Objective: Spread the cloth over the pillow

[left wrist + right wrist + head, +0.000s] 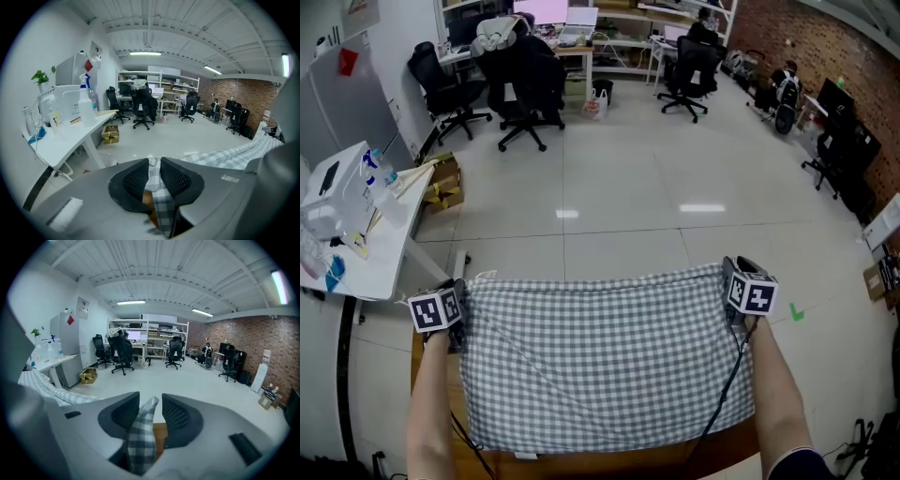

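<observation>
A grey-and-white checked cloth [600, 361] lies spread out over a raised, puffy shape on a wooden table [609, 463]; the pillow itself is hidden beneath it. My left gripper [461, 314] is at the cloth's far left corner and my right gripper [733, 302] at its far right corner. In the left gripper view the corner of the cloth [164, 206] stands loosely between the parted pads of the left gripper [153, 176]. In the right gripper view the right gripper [151, 413] is open wide, and the cloth corner [140, 441] leans on one pad only.
A white table [370, 253] with a spray bottle [86, 105] and other items stands to the left. Black office chairs [520, 89] and desks are across the tiled floor. A cardboard box [442, 183] sits on the floor near the white table.
</observation>
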`<state>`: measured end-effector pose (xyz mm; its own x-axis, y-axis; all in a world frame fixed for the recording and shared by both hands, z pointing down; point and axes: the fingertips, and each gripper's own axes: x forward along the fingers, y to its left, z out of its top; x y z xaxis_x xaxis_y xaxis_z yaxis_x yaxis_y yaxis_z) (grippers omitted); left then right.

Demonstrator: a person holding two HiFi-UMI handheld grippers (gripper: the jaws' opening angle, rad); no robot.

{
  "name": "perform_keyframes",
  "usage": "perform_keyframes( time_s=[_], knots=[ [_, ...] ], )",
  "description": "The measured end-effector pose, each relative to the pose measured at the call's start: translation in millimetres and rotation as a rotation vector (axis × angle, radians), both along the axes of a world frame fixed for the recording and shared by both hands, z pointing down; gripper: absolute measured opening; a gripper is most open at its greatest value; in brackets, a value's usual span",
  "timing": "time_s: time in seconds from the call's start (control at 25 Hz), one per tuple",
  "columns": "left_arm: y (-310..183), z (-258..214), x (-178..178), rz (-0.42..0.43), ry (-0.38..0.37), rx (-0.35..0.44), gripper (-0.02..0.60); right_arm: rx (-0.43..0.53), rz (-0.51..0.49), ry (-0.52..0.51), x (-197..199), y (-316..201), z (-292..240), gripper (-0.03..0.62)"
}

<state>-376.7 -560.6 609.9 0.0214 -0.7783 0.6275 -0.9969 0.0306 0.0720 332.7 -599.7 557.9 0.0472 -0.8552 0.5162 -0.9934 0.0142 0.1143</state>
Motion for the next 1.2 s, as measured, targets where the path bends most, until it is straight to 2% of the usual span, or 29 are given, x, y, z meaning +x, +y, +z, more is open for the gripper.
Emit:
perform_keyframes(
  time_s=[0.2, 0.44, 0.72, 0.96, 1.2],
  knots=[
    [10, -29, -16, -0.052, -0.024, 0.071, 0.161, 0.053, 0.047, 0.032, 13, 9, -25, 0.163],
    [25, -70, -23, -0.074, -0.056, 0.156, 0.167, 0.133, -0.017, 0.017, -5, 23, -65, 0.159],
    [33, -99, -21, -0.077, -0.003, 0.191, 0.169, 0.172, -0.091, 0.009, -29, 47, -85, 0.14],
    [24, -116, -26, -0.123, 0.145, 0.241, 0.169, 0.172, -0.094, 0.009, -33, 63, -87, 0.123],
    [7, -88, -21, -0.138, 0.17, 0.172, 0.167, 0.171, -0.081, 0.021, -28, 71, -87, 0.12]
  ],
)
